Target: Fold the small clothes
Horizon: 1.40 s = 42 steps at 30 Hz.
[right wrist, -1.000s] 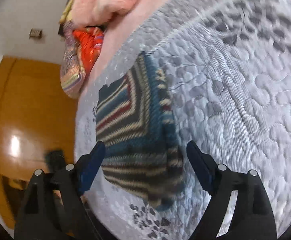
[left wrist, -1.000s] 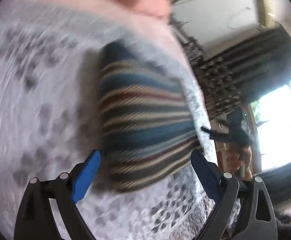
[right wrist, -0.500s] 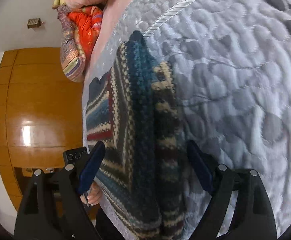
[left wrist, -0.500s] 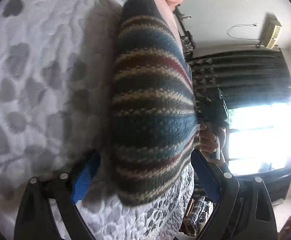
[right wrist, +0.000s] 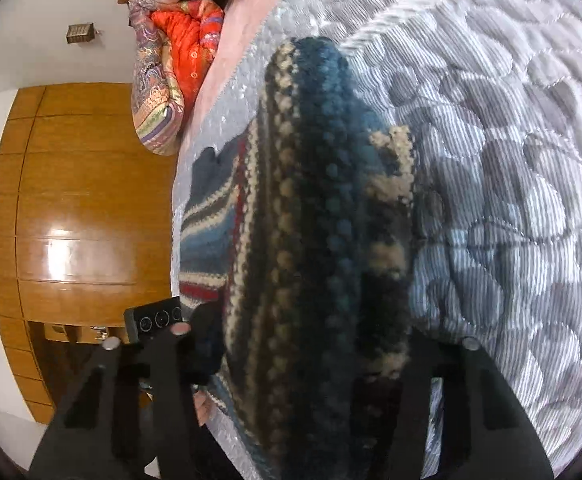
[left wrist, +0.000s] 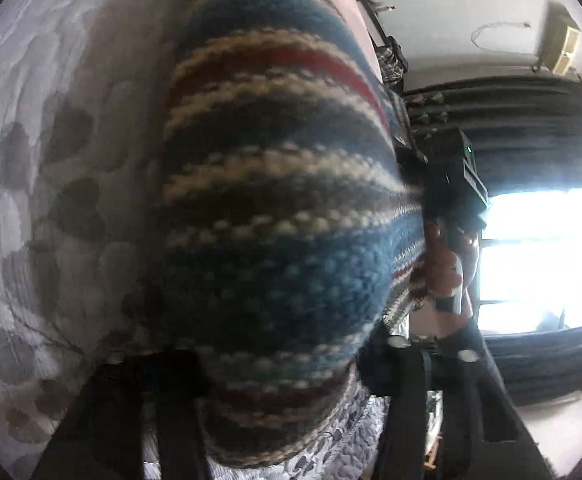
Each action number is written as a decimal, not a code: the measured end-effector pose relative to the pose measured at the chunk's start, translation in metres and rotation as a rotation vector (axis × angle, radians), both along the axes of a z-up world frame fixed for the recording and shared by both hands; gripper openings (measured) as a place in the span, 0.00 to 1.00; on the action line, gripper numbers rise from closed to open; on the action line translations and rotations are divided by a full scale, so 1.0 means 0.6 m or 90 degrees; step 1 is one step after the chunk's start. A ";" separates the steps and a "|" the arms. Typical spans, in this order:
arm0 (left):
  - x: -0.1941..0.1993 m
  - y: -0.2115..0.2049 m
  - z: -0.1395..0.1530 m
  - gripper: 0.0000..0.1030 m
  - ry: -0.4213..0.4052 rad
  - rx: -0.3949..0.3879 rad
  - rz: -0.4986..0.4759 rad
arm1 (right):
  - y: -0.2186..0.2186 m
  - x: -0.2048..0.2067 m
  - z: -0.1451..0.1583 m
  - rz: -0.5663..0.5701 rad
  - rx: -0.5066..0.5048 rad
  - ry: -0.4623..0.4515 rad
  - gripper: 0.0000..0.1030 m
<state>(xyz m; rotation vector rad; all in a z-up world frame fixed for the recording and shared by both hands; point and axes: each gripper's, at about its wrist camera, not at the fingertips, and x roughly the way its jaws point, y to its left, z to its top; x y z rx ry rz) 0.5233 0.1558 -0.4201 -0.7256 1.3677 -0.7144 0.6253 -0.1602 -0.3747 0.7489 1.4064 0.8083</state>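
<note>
We see both grippers, left gripper [left wrist: 279, 364] and right gripper [right wrist: 307, 364], spread around the striped knit [left wrist: 275, 216] on the quilt [right wrist: 511, 184]; only the right view shows the wooden wardrobe [right wrist: 79, 200]

A home bedroom. A grey leaf-patterned quilt [right wrist: 511, 160] covers a bed, bright folded bedding [right wrist: 171, 76] is heaped at its end, beside a wooden wardrobe [right wrist: 79, 208]. Dark curtains [left wrist: 531, 128] frame a sunlit window [left wrist: 543, 256].
</note>
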 end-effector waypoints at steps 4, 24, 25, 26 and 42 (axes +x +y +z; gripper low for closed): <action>0.000 -0.009 0.025 0.34 -0.025 0.028 -0.017 | -0.002 -0.013 0.022 -0.019 -0.009 -0.020 0.42; -0.261 0.183 0.148 0.31 -0.047 0.065 -0.032 | 0.173 -0.316 0.066 0.005 0.072 0.009 0.40; -0.279 0.195 0.141 0.31 -0.042 0.065 -0.026 | 0.189 -0.336 0.050 0.012 0.076 0.020 0.40; -0.300 0.216 0.123 0.31 -0.026 0.064 -0.012 | 0.197 -0.347 0.039 0.016 0.075 0.026 0.40; -0.430 0.321 0.192 0.78 -0.135 0.112 0.168 | 0.155 -0.552 0.132 0.038 -0.174 -0.097 0.66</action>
